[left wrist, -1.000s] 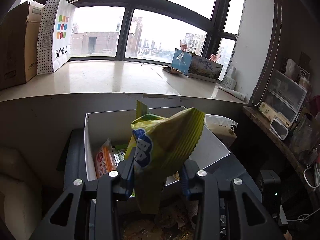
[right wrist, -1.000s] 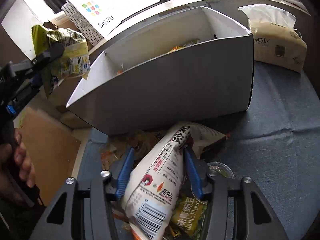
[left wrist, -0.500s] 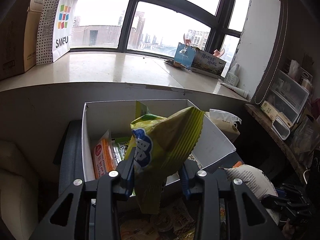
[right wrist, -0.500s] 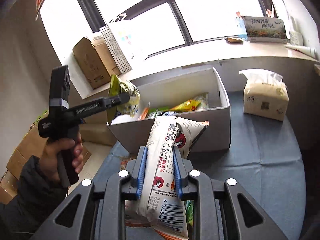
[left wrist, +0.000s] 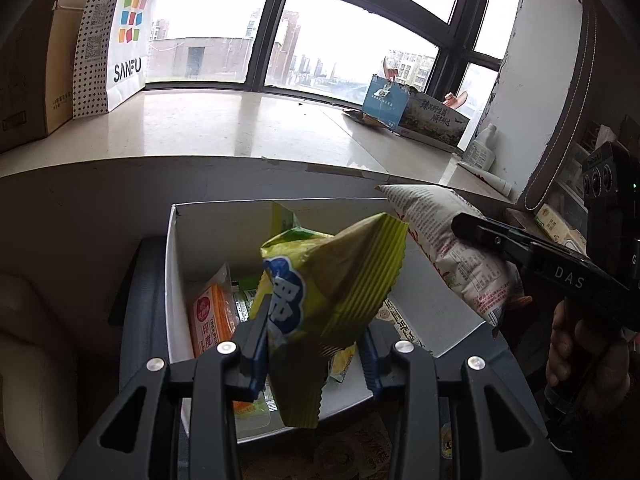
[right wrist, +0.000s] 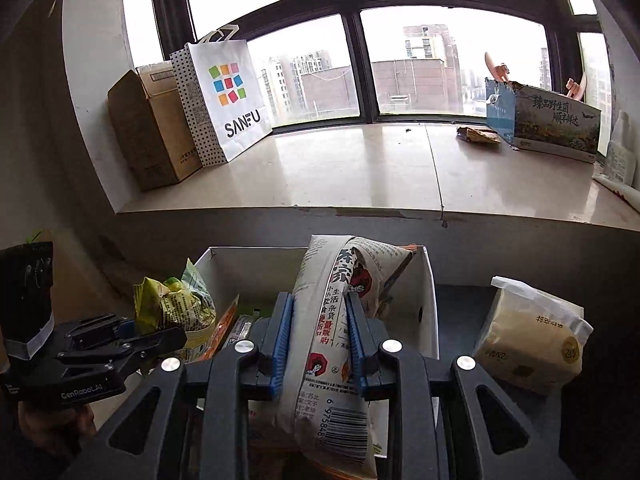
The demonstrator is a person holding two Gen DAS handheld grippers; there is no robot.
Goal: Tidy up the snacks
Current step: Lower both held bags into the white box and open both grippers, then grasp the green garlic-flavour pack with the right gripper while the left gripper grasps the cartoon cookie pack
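Left claw point(left wrist: 312, 354): clenched on a yellow-green snack bag point(left wrist: 328, 292), held above the near left part of the white box point(left wrist: 176, 280).

Right claw point(right wrist: 320, 344): jaws have just opened a little, pads pressing a white snack bag point(right wrist: 332, 320) with red print and a barcode, held over the box's near wall.

White box, open top, on the blue-grey tabletop point(right wrist: 460, 300): holds an orange packet point(left wrist: 212, 316) standing at its left wall and other packets.

Tissue pack point(right wrist: 532, 340): on the tabletop, just right of the box.

Windowsill point(right wrist: 360, 168): paper shopping bag point(right wrist: 228, 100), cardboard box point(right wrist: 148, 132), printed carton point(right wrist: 552, 120).
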